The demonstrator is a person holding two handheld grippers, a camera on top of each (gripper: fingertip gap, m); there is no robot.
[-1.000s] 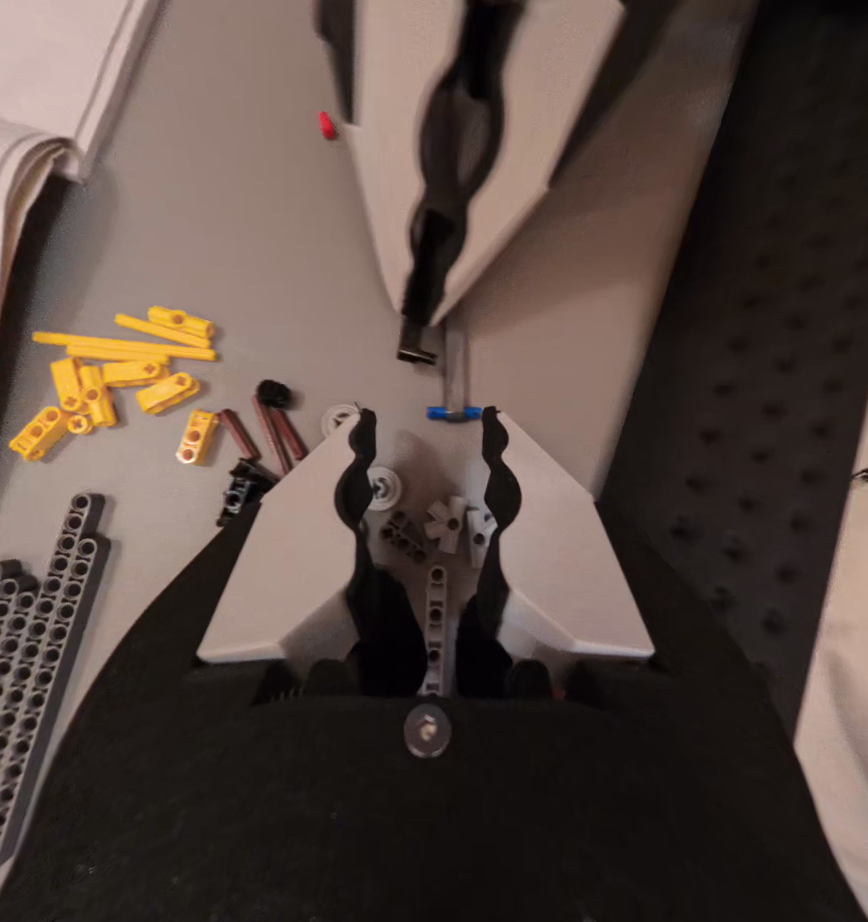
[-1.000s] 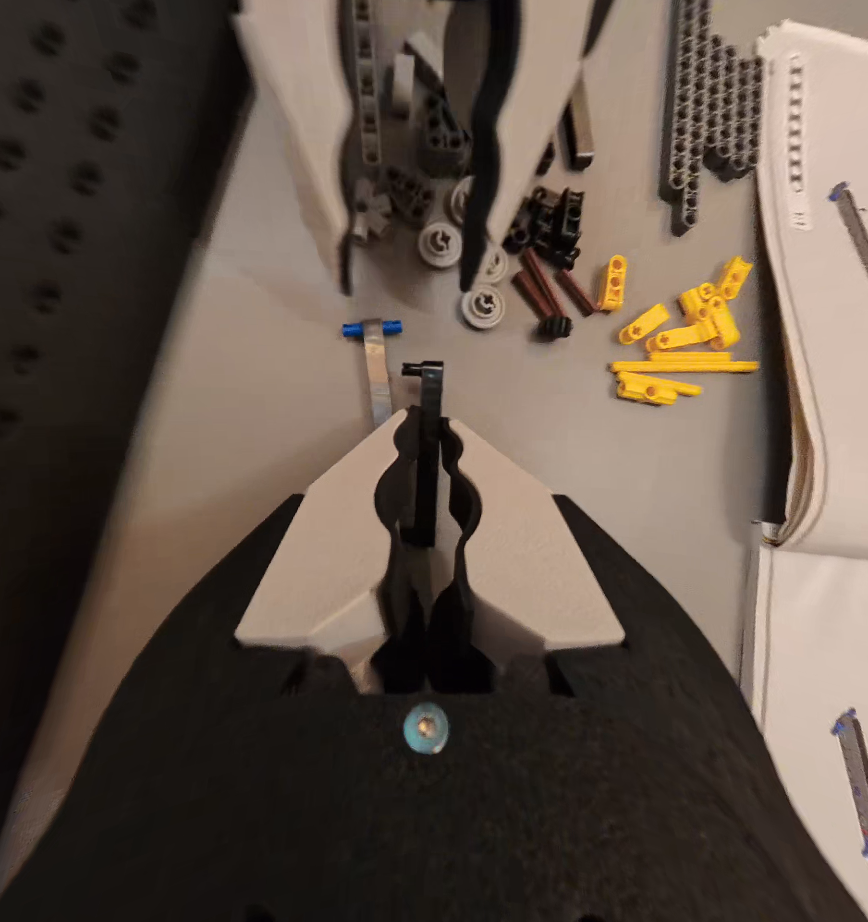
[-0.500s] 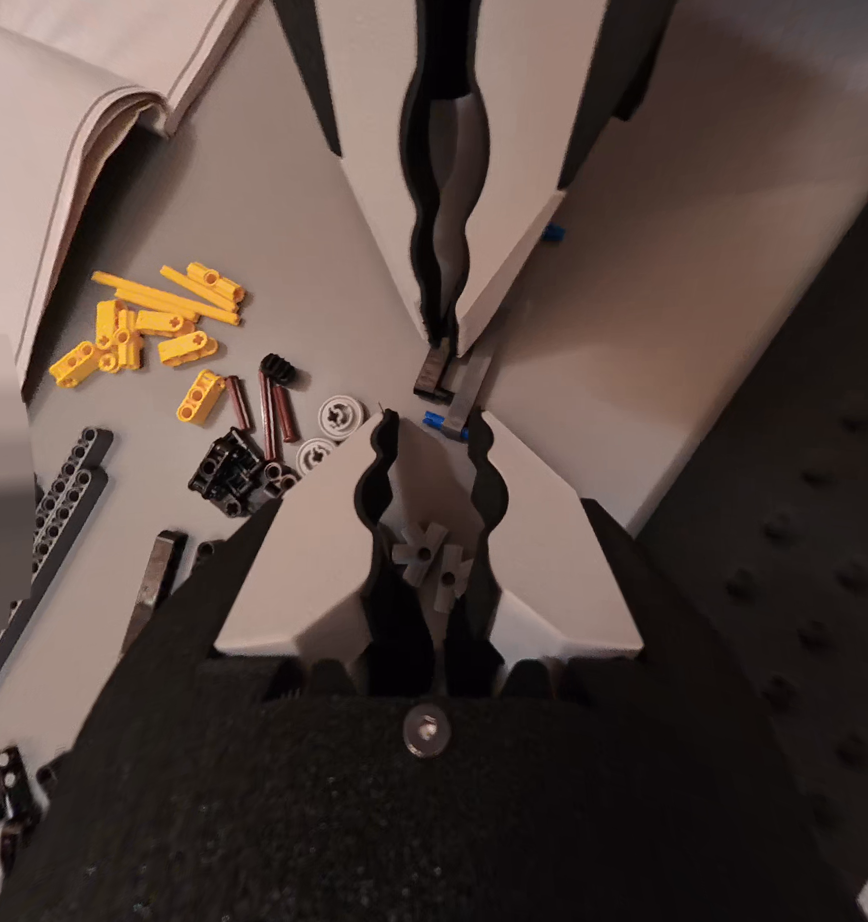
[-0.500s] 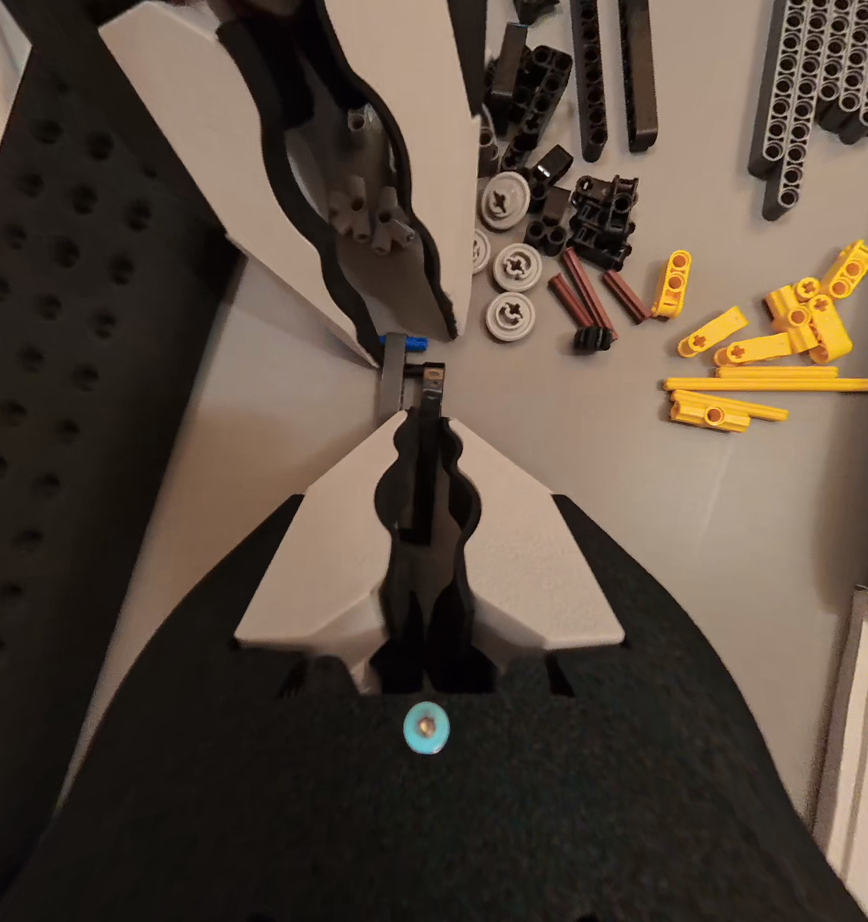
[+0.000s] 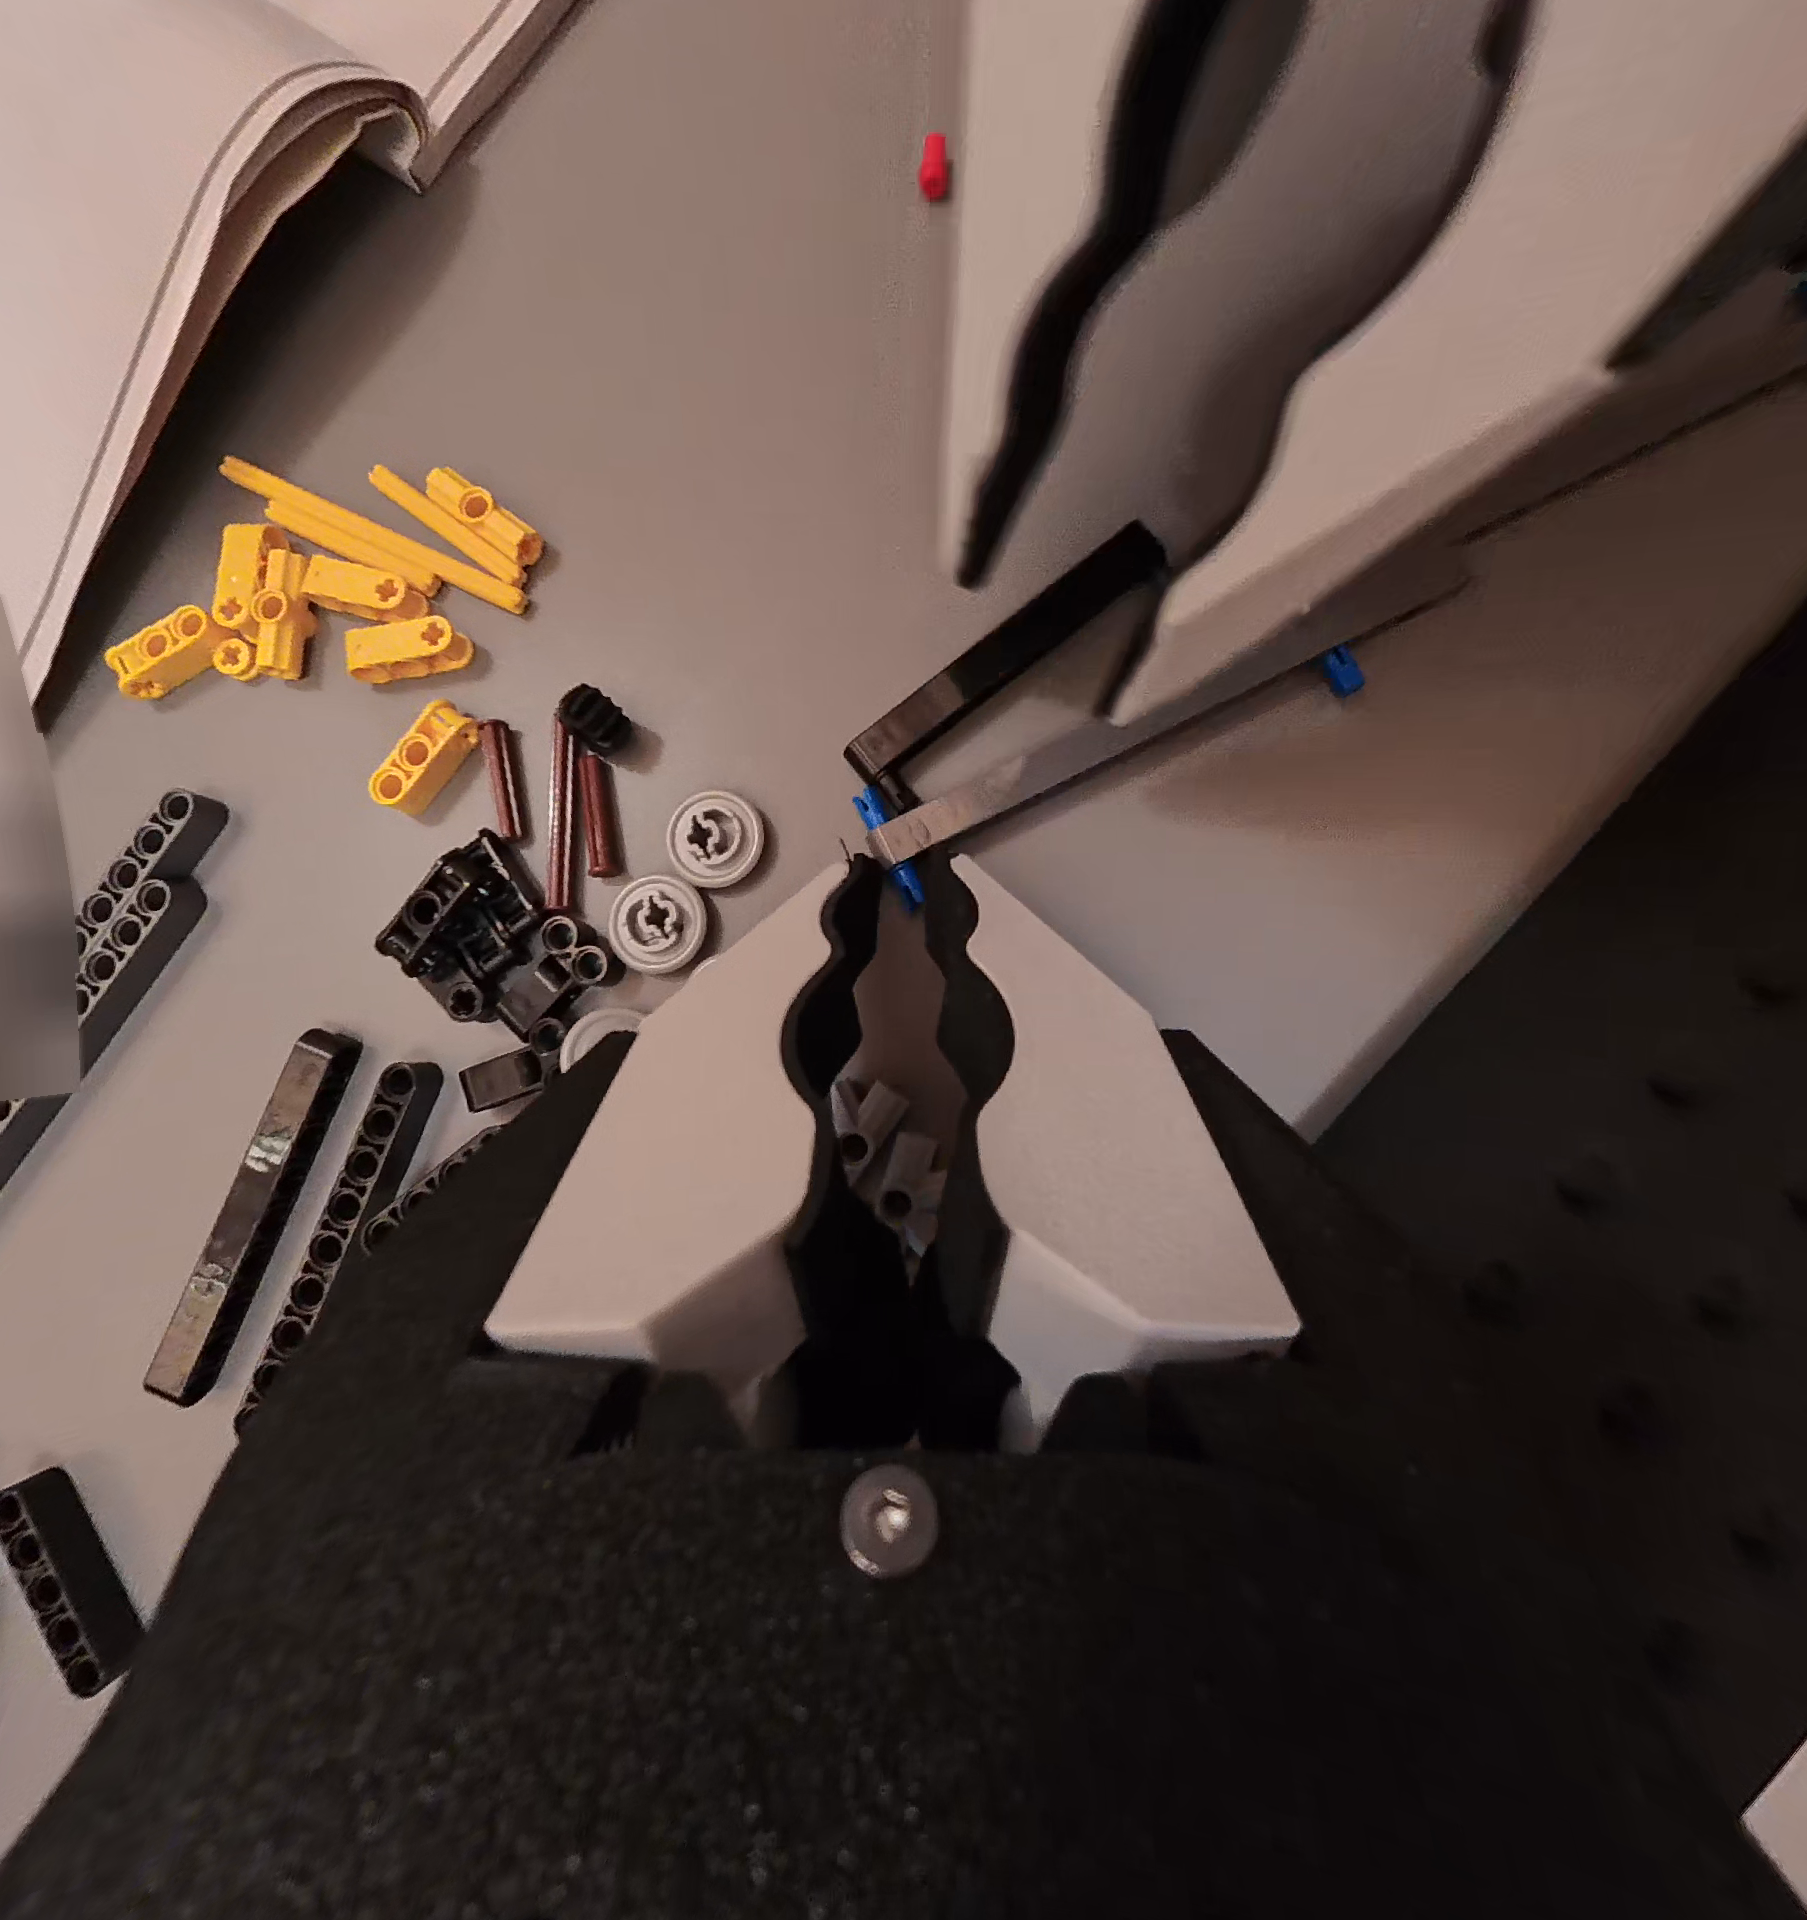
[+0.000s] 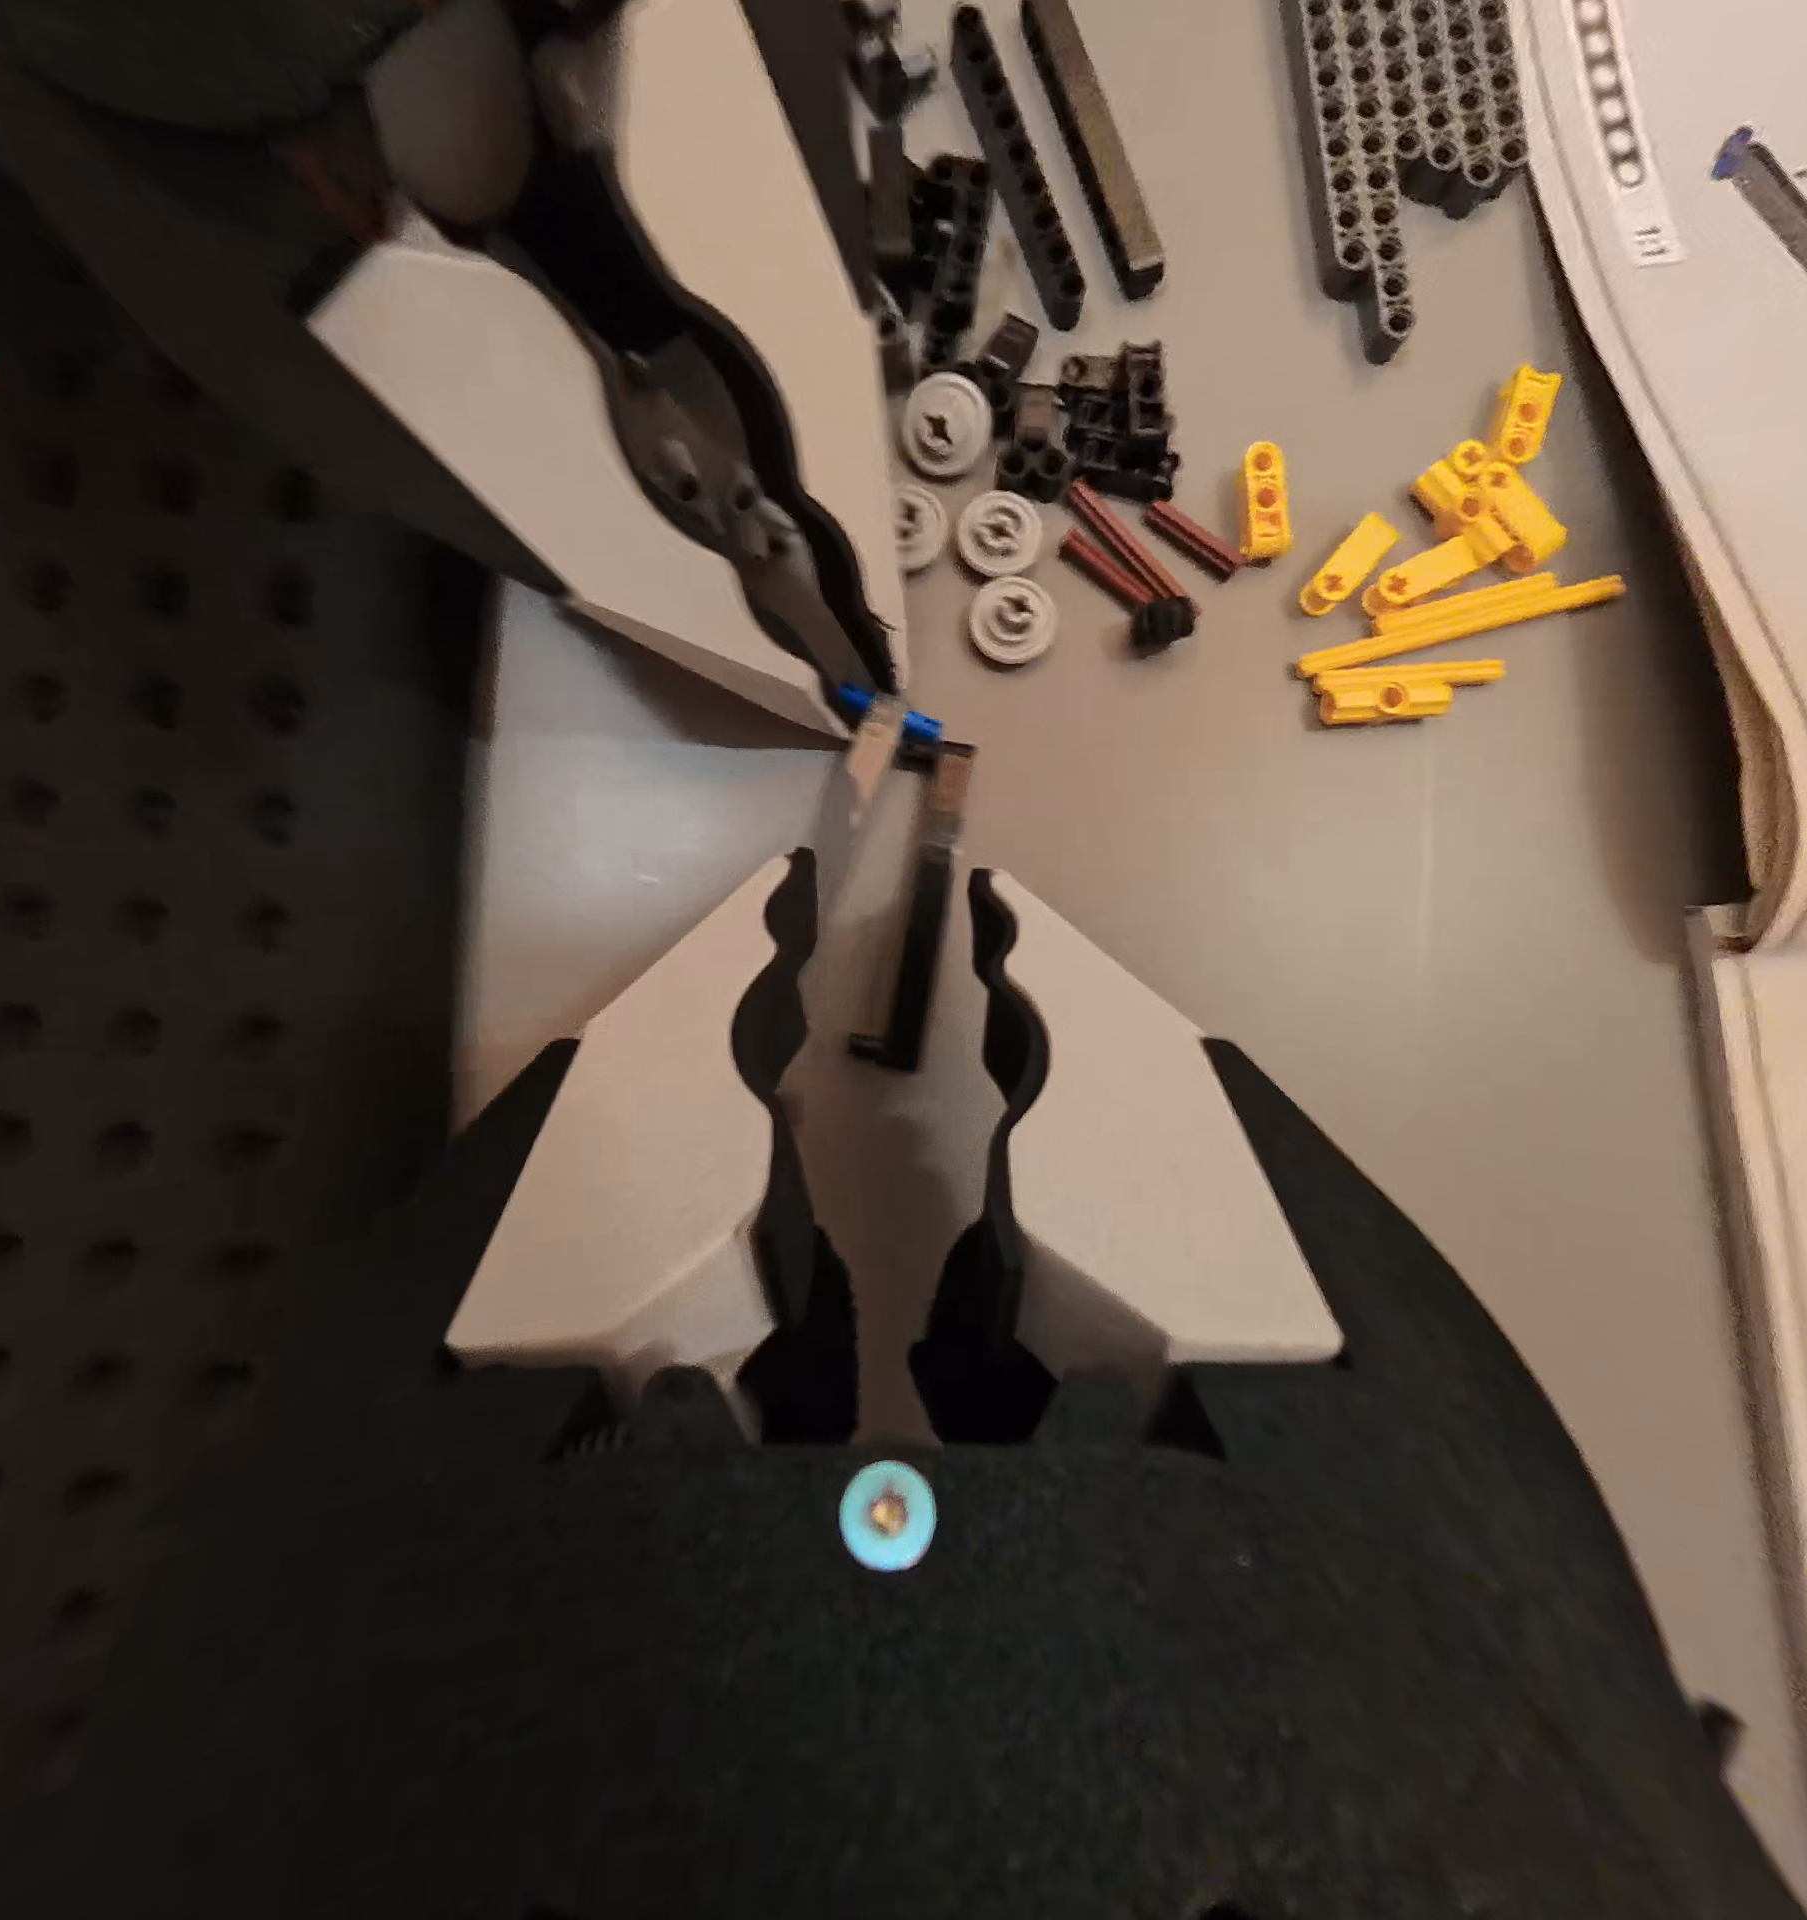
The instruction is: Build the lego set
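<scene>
A grey beam (image 5: 1138, 717) with a blue pin (image 5: 904, 888) through its near end lies on the grey table (image 5: 733, 416). A black beam (image 5: 1003, 644) lies beside it, joined at that end. My left gripper (image 5: 897, 868) is shut on the blue pin. My right gripper (image 6: 891, 873) is open, with the black beam (image 6: 914, 966) and the grey beam (image 6: 857, 831) loose between its fingers. In the right wrist view the left gripper (image 6: 873, 681) pinches the blue pin (image 6: 920, 722). The right gripper (image 5: 1044, 644) is blurred in the left wrist view.
Left of the grippers lie yellow pieces (image 5: 338, 592), brown axles (image 5: 566, 800), grey wheels (image 5: 714, 836), black connectors (image 5: 483, 935) and black beams (image 5: 255, 1216). Grey beams (image 6: 1418, 135) and an open booklet (image 6: 1709, 520) lie beyond. A black perforated mat (image 5: 1605, 1143) borders the table. There is about 5 cm between the tips of the two grippers.
My right gripper has opened and let go of the black beam. My left gripper has moved up to the beam end and closed on the blue pin.
</scene>
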